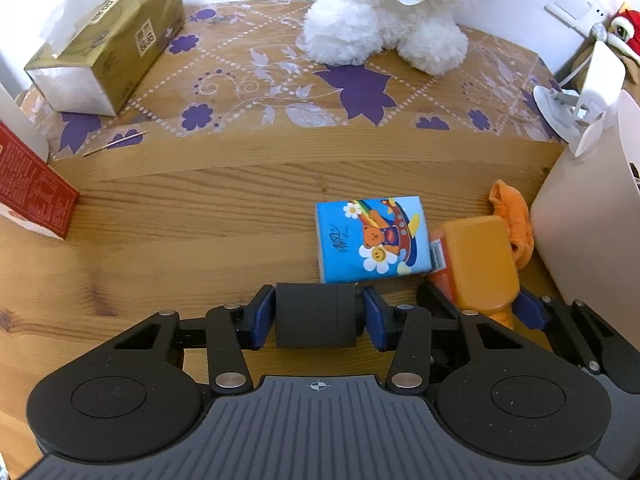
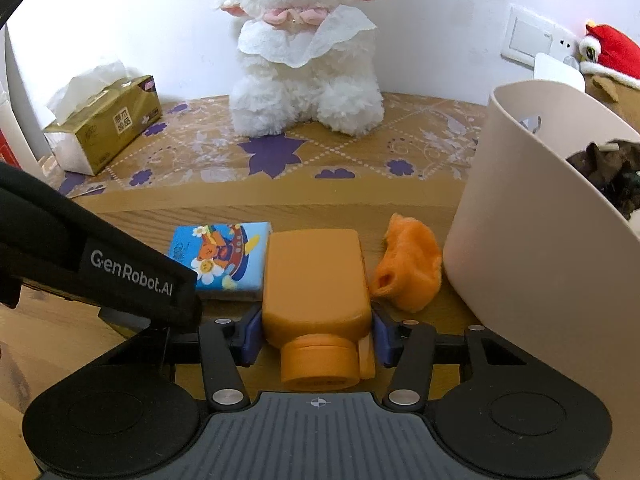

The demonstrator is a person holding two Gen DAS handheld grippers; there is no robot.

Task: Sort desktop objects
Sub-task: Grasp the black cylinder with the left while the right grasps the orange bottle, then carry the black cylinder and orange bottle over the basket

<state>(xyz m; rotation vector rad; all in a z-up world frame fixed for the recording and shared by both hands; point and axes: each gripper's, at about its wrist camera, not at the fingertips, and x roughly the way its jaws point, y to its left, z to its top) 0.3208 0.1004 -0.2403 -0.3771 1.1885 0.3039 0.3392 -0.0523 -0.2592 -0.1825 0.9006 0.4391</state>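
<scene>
On wooden desk, L gripper (image 1: 319, 318) clamps a black cylinder (image 1: 316, 315); R gripper (image 2: 316, 336) clamps orange bottle (image 2: 316, 284) (blue tissue pack (image 2: 224, 258) at its 9 o'clock, touching).

**Two wrist views, one desk corner**

My left camera looks steeply down, close over the wooden desk (image 1: 168, 216). My right camera sits beside it, tilted higher toward the wall. Both share the blue tissue pack (image 1: 372, 236), orange bottle (image 2: 316, 280) and white plush lamb (image 2: 304, 60).

Bright, sharp pics; fisheye-warped edges
</scene>
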